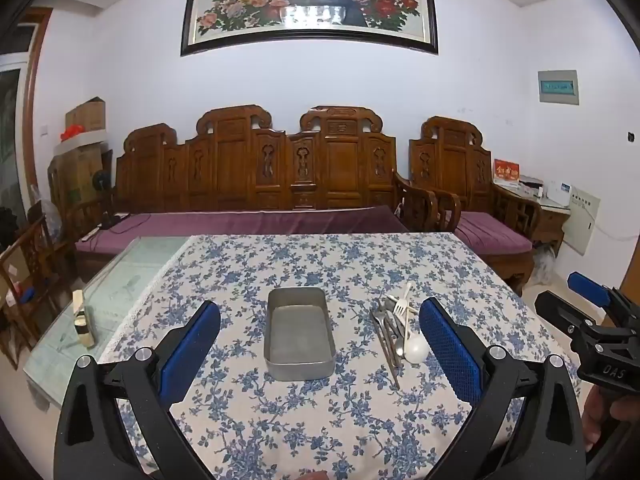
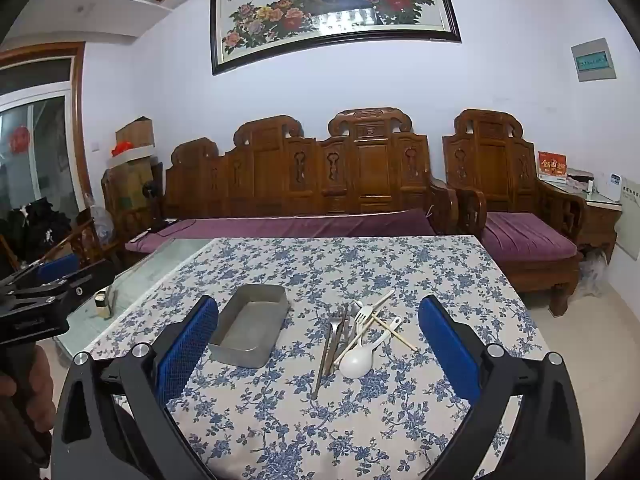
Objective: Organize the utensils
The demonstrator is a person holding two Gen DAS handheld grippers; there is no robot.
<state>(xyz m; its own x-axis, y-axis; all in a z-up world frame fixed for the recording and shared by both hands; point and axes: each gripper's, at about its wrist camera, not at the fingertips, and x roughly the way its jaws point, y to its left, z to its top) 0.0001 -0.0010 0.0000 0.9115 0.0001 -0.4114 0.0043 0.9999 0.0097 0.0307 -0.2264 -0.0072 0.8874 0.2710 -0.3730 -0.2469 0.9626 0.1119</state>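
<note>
An empty grey metal tray (image 1: 299,368) (image 2: 236,354) sits on the blue-flowered tablecloth (image 1: 280,420). Right of it lies a pile of utensils (image 1: 394,330) (image 2: 352,336): metal fork and chopsticks, a white plastic fork (image 2: 362,314), a white spoon (image 2: 356,364) and pale chopsticks. My left gripper (image 1: 320,344) is open and empty, held above the near table edge facing the tray. My right gripper (image 2: 318,344) is open and empty, facing the utensils. Each gripper shows at the edge of the other's view (image 1: 592,320) (image 2: 52,280).
A bare glass strip of the table (image 1: 120,292) at the left holds a small wooden holder (image 1: 82,322) (image 2: 103,304). A carved wooden sofa with purple cushions (image 1: 256,220) and an armchair (image 2: 520,236) stand beyond the table's far edge.
</note>
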